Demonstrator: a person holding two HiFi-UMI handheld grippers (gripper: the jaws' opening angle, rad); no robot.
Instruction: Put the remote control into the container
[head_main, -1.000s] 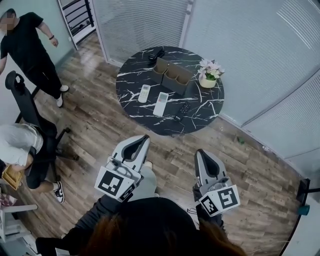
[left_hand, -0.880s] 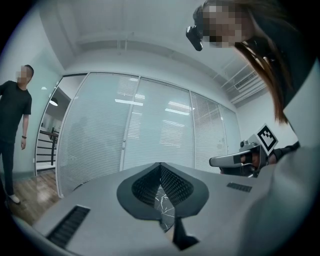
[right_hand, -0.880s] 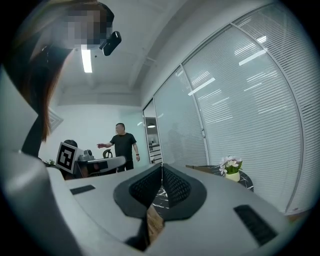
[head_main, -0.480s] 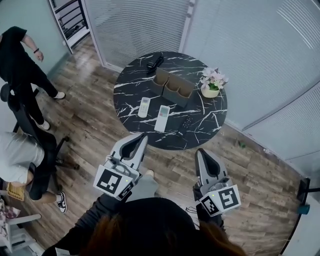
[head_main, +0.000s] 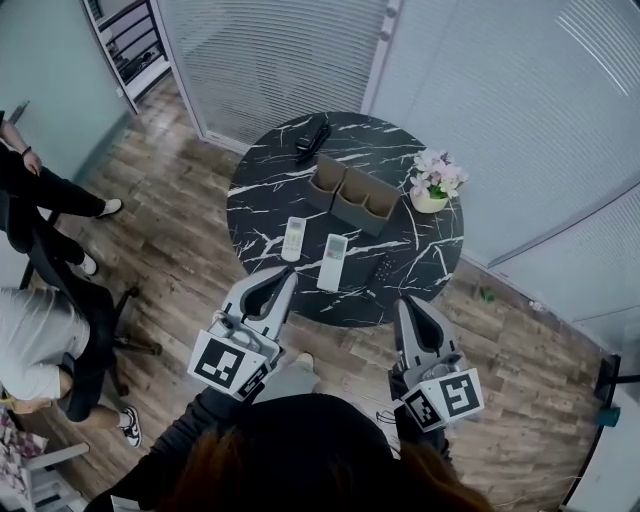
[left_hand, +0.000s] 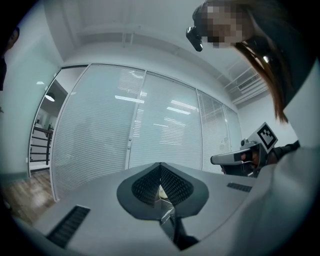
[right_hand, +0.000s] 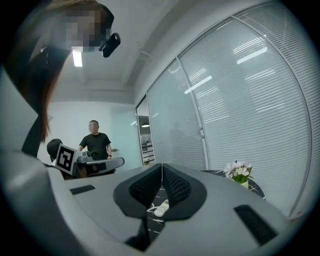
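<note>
Ahead at twelve o'clock: white remote control (head_main: 332, 262). Looks light, stiff, slick; wants gripping across long edges. Left tool (head_main: 288, 274), right tool (head_main: 404, 303) closed, empty.

The table (head_main: 258, 190) is bare left of the container (head_main: 352, 196); a flower pot (head_main: 436, 190) stands right of it, two white remotes (head_main: 292, 238) (head_main: 332, 262) in front.

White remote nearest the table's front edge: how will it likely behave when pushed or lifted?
The white remote looks flat and rigid, so it would probably slide, not roll, on the glossy table. Its slim plastic body suggests it is light.
</note>
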